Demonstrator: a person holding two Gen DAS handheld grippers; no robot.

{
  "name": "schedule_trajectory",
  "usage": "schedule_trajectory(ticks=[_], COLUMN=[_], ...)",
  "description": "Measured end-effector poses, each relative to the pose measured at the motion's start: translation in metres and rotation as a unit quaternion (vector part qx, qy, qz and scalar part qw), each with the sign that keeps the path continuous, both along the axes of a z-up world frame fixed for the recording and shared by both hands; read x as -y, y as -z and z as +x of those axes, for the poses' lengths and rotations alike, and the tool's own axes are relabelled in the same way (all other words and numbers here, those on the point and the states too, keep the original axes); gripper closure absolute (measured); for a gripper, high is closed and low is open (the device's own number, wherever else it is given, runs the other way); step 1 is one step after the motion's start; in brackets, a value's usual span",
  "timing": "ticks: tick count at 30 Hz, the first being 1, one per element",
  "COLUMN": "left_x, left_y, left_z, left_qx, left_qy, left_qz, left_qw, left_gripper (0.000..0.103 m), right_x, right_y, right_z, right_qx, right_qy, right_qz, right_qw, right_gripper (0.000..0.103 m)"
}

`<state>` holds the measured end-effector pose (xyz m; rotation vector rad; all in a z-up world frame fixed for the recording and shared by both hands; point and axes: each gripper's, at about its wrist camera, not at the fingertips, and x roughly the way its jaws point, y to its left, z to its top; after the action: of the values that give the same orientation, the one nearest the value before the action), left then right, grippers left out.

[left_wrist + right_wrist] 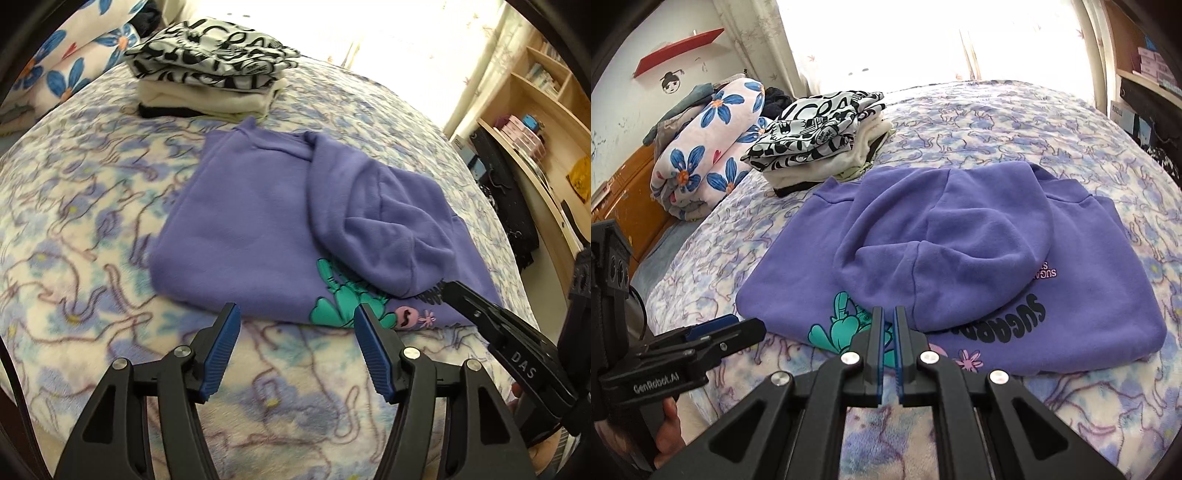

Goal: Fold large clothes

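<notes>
Both hand-held grippers hover just short of the near hem of the folded purple hoodie (258,229) on the bed (92,221), left hand-held gripper (295,314) wide and empty, right hand-held gripper (888,317) pinched together holding nothing, roughly equally near.

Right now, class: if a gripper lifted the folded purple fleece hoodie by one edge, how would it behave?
The purple fleece hoodie would probably sag and unfold, since its hood lies soft and rumpled on top. It looks bulky but fairly light. Its fuzzy surface on the plush floral blanket suggests it would drag rather than slide.
</notes>
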<state>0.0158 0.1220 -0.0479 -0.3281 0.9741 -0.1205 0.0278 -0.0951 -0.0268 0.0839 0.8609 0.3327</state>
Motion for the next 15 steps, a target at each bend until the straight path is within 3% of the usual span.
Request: schedule_trajectory(ticks=[9,15], left_x=[-0.014,-0.024], left_y=[0.025,0.052], left_z=[-0.003,-0.001], left_qx=[-0.033,-0.042], left_qy=[-0.02,-0.024], left_qz=[-0.007,-0.073], left_qw=[0.9992,0.9961], left_gripper=[0.04,0.04], right_x=[-0.008,-0.011], right_y=[0.008,0.01], right_z=[-0.008,-0.005], right_qx=[-0.001,0.007], right_qy=[-0.005,-0.004], right_qz=[-0.025,-0.038], right_qw=[1.0,0.999], right_gripper=[0.096,0.09])
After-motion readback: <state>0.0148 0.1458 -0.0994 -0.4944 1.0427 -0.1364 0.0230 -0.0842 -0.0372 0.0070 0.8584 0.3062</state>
